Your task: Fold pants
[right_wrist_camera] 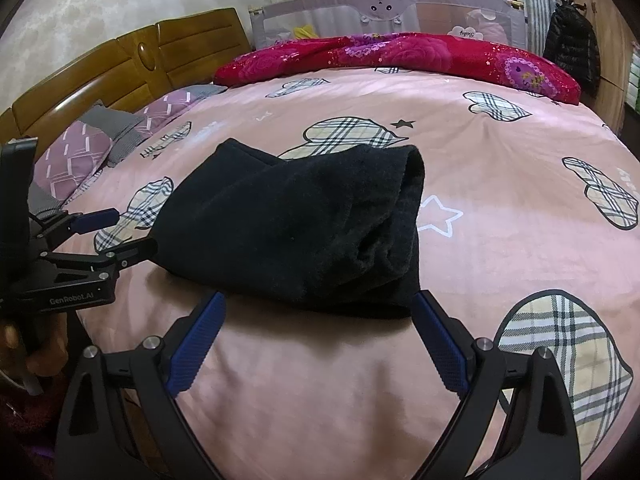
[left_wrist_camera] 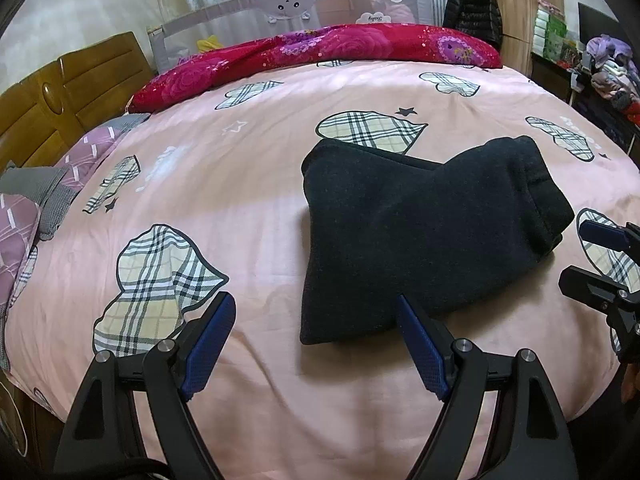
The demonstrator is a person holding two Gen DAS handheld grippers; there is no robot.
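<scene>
The dark pants (left_wrist_camera: 424, 232) lie folded into a thick bundle on the bed, a little right of centre in the left wrist view and near the middle in the right wrist view, resting on a pink bedspread (left_wrist_camera: 256, 208) printed with plaid heart shapes, small black stars and white outlined stars. The cloth is mostly smooth, with soft creases near the front edge.

The left gripper (left_wrist_camera: 316, 312) hangs just above the near edge of the bed with its jaws spread wide and nothing between them; its right finger tip overlaps the near left corner of the pants in the view, though whether it touches cannot be told. The right gripper (right_wrist_camera: 320, 308) is likewise wide open and empty, its two blue pads framing the near edge of the bundle. Each gripper shows at the side of the other's view.

At the far side of the bed a red floral quilt (left_wrist_camera: 320, 46) lies rolled in a long ridge. Behind it stands a grey mesh bed rail (left_wrist_camera: 280, 10) with a cartoon face, and beyond that pale curtains. A wooden headboard (left_wrist_camera: 60, 92) runs along the left, with mauve and grey pillows (left_wrist_camera: 76, 168) against it. At the far right a black puffer jacket (left_wrist_camera: 474, 8) hangs by a wooden wardrobe, and a heap of clothes (left_wrist_camera: 612, 68) sits on dark furniture at the right edge.
</scene>
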